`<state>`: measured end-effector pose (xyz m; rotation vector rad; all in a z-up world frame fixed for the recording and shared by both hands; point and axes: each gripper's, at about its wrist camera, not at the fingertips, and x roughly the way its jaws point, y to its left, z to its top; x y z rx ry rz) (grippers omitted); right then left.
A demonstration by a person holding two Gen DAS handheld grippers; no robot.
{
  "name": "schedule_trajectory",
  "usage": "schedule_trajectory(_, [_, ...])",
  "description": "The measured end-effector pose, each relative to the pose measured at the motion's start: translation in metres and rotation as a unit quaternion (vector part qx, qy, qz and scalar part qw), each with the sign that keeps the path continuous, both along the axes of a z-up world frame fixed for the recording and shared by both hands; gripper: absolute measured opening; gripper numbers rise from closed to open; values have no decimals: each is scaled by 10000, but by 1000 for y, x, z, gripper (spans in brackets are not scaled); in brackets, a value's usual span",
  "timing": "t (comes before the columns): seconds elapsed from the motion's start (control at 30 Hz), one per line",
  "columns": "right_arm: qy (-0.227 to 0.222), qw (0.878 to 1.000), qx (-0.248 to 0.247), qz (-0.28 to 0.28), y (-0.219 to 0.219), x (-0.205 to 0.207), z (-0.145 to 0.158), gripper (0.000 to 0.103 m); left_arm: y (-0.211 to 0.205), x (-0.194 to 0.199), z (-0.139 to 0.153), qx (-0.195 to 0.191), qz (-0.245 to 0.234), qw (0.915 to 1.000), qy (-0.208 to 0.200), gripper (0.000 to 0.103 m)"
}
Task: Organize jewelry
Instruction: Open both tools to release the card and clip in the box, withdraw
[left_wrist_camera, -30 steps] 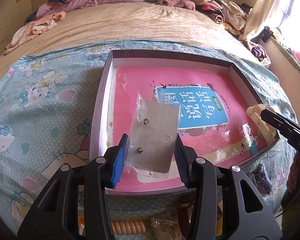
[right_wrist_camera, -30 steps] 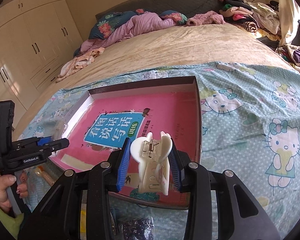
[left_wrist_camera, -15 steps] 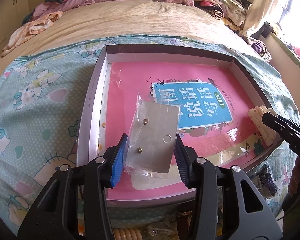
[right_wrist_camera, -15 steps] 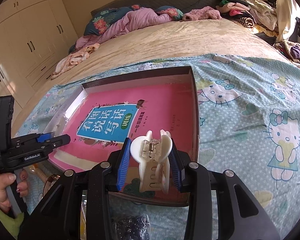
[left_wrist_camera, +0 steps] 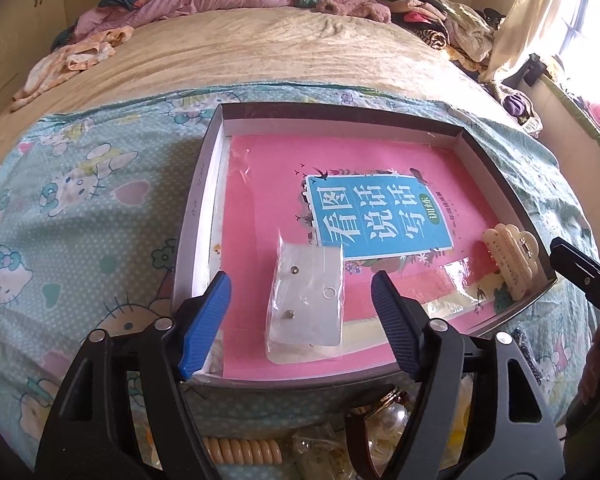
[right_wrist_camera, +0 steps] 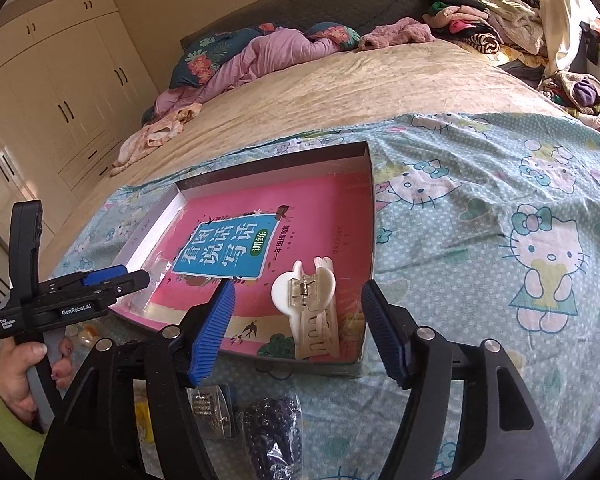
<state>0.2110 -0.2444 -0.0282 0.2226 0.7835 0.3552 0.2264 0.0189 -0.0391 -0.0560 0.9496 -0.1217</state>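
A shallow grey cardboard box lid (left_wrist_camera: 198, 200) lies on the pale blue cartoon-cat bedsheet (left_wrist_camera: 80, 216), and inside it sits a pink book with a blue title panel (left_wrist_camera: 268, 208) that fills most of the floor.

The left gripper (left_wrist_camera: 300, 312) has its 2 blue-padded fingers (left_wrist_camera: 204, 320) spread wide, holding nothing. Between them, touching neither pad, a small clear plastic packet with a grey card and 2 stud earrings (left_wrist_camera: 306, 304) lies flat on the book near the lid's front edge.

The right gripper (right_wrist_camera: 296, 324) is likewise wide open and empty, its blue pads (right_wrist_camera: 212, 328) well clear on either side of a cream plastic claw hair clip with a metal spring (right_wrist_camera: 308, 308). The clip rests on the book in the lid's front right corner, close to the right wall; from the left wrist view it shows as a ribbed cream shape (left_wrist_camera: 510, 256) in that same corner.

In front of the lid, on the sheet, lie loose pieces: a coil of beige beads (left_wrist_camera: 242, 450), a bag of dark purple beads (right_wrist_camera: 272, 432) and a small clear pack of metallic beads (right_wrist_camera: 210, 408).

A hand (right_wrist_camera: 24, 376) in a green sleeve grips the left gripper's handle.
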Motion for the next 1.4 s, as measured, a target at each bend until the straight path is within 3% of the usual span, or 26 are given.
schedule_trajectory(0.17, [-100, 9999, 19, -16, -4, -8, 9, 74, 6, -11, 16, -124, 112, 9997, -154, 93])
schedule_trajectory(0.6, [-417, 9991, -61, 109, 1, -34, 35, 75, 22, -48, 56, -100, 445, 9967, -672, 93])
schedule_trajectory(1.4, [-686, 9963, -270, 449, 18, -79, 60, 75, 20, -105, 72, -231, 347, 9941, -1003, 93])
